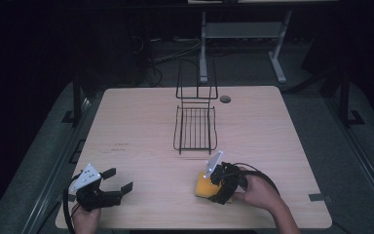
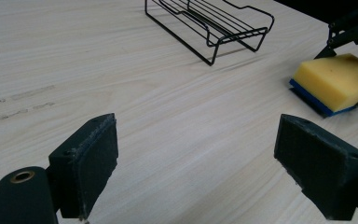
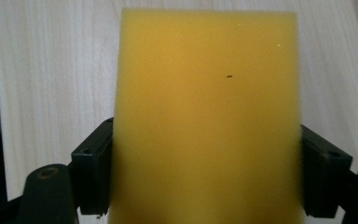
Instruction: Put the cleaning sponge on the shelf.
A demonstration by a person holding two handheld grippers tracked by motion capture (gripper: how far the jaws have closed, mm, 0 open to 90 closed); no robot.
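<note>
A yellow sponge [image 1: 201,188] with a blue underside lies low at the table's front right, and my right gripper [image 1: 208,189] is shut on it. In the right gripper view the sponge [image 3: 205,102] sits between both jaws, whose pads press its two sides. The left gripper view shows the same sponge [image 2: 338,79] at the far right, blue layer down. My left gripper [image 1: 119,179] is open near the front left corner, held by a hand. Nothing lies between its pads [image 2: 91,163], just bare wood.
A black wire rack [image 1: 195,127] stands mid-table with its upright back toward the far edge; it appears as the rack [image 2: 214,23] beyond my left jaws. A round cable hole [image 1: 225,99] is behind it. The wooden table [image 1: 136,122] ends close to both hands.
</note>
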